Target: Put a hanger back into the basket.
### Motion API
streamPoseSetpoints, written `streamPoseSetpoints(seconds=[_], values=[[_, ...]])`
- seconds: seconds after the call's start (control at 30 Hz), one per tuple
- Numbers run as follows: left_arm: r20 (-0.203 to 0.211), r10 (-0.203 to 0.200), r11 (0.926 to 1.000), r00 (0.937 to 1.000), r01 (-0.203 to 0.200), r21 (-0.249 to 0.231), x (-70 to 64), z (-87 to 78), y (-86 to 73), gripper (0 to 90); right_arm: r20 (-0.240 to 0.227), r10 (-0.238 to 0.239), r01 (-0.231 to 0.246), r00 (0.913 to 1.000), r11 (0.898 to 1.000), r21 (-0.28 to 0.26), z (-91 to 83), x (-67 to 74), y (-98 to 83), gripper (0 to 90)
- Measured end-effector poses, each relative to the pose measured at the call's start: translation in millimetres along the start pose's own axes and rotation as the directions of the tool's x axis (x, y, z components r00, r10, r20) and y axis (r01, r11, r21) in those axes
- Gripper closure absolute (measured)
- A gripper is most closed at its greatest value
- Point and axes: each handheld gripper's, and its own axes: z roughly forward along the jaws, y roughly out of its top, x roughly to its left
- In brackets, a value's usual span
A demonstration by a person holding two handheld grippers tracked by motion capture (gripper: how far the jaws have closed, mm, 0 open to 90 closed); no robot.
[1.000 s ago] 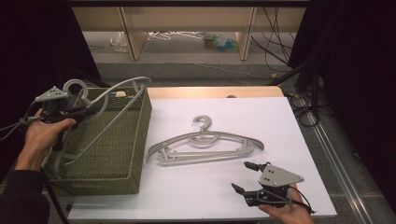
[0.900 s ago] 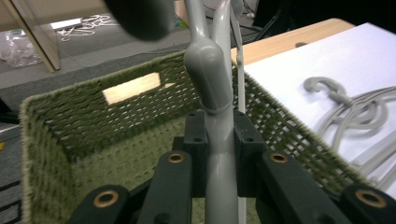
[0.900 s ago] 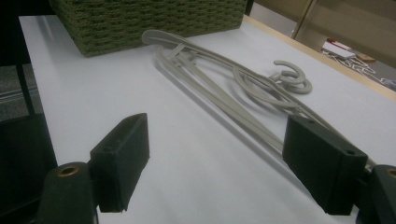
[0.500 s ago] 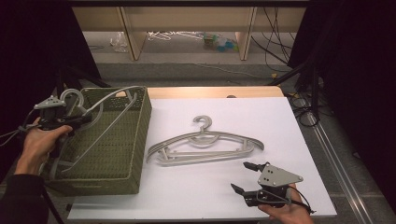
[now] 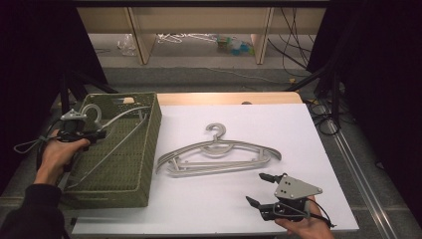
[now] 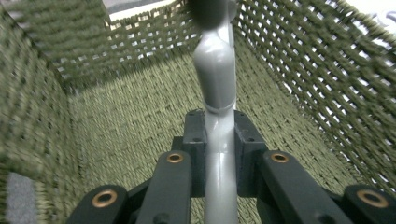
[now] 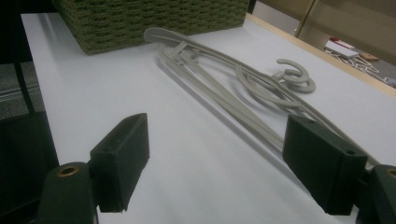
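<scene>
Progress is partway: your left gripper [image 6: 219, 140] clamps a grey hanger [image 6: 215, 70] down inside the green basket [image 5: 142, 144], not yet released. Your right gripper [image 5: 260, 189] rests wide apart and empty near the stacked hangers [image 5: 219, 154] left on the white table [image 5: 199, 209].

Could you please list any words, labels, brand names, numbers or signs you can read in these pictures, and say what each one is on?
There is no readable text.
Green woven basket: no label shows.
Grey hangers on the table, and the hanger in the left gripper: no marking can be made out.
Grey plate on the right gripper: blank.
Small things on the floor beyond the table: too small and blurred to read.
</scene>
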Motion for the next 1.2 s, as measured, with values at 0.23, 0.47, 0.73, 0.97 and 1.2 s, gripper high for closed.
streamPoseSetpoints(seconds=[0.23,0.47,0.73,0.97,1.2], values=[[-0.052,-0.034,0.9974,0.9981,0.037,0.062,7.7,9.7,-4.9,76.9,-0.004,0.000,0.000,1.0000,1.000,0.000,-0.1,0.3,0.0,24.0],[-0.118,-0.092,0.9919,0.9888,0.101,0.077,18.8,8.0,-16.5,75.0,-0.012,0.001,0.000,0.9999,1.000,0.010,-0.6,0.3,0.2,24.0],[-0.155,-0.144,0.9846,0.9775,0.157,0.077,22.3,5.1,-20.8,63.6,-0.009,-0.004,0.004,0.9999,1.000,0.013,-0.3,0.3,-0.1,24.0],[-0.169,-0.149,0.9878,0.9743,0.155,0.018,15.0,-7.7,-15.1,46.3,-0.006,-0.002,0.002,1.0000,1.000,0.010,-0.5,-0.9,-1.0,24.0],[-0.080,-0.181,0.9755,0.9802,0.169,-0.141,-5.2,-29.6,-10.9,37.2,-0.003,0.004,-0.004,1.0000,1.000,0.002,-0.1,-1.6,-1.9,24.0]])
